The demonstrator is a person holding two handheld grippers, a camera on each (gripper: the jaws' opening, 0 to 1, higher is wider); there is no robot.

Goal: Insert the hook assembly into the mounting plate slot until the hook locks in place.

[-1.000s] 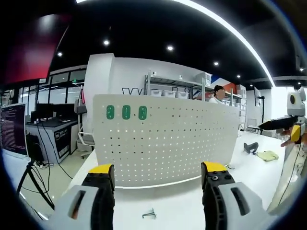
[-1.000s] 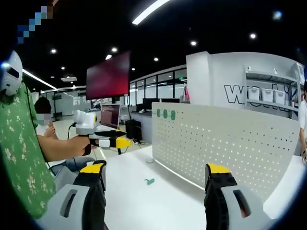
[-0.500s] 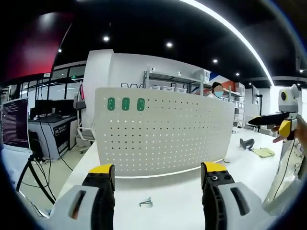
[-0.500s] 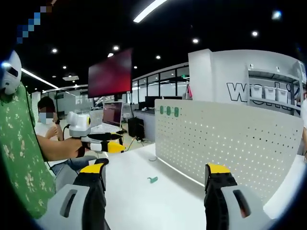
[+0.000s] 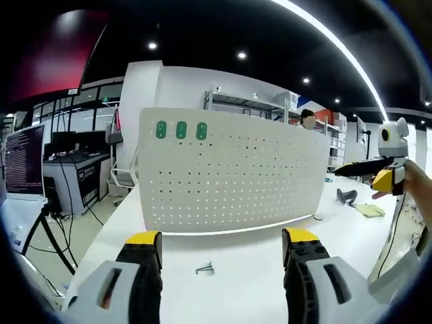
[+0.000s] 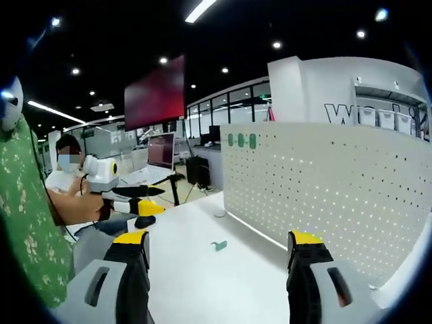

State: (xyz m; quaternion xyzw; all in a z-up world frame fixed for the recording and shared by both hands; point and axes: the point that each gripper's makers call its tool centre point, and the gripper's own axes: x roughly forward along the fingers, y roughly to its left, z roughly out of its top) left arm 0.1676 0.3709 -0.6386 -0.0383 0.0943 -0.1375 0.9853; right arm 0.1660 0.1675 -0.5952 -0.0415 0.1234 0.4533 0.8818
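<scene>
Hook (image 5: 205, 270) lies before pegboard (image 5: 229, 175).

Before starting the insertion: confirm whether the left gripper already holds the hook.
No. The left gripper has its jaws apart with nothing between them, and the small hook lies on the white table before the pegboard.

We cannot make out the shape of the small hook (image 5: 204, 269) on the surface (image 5: 236, 270); the pegboard (image 6: 337, 196) runs off the right gripper view's edge.
</scene>
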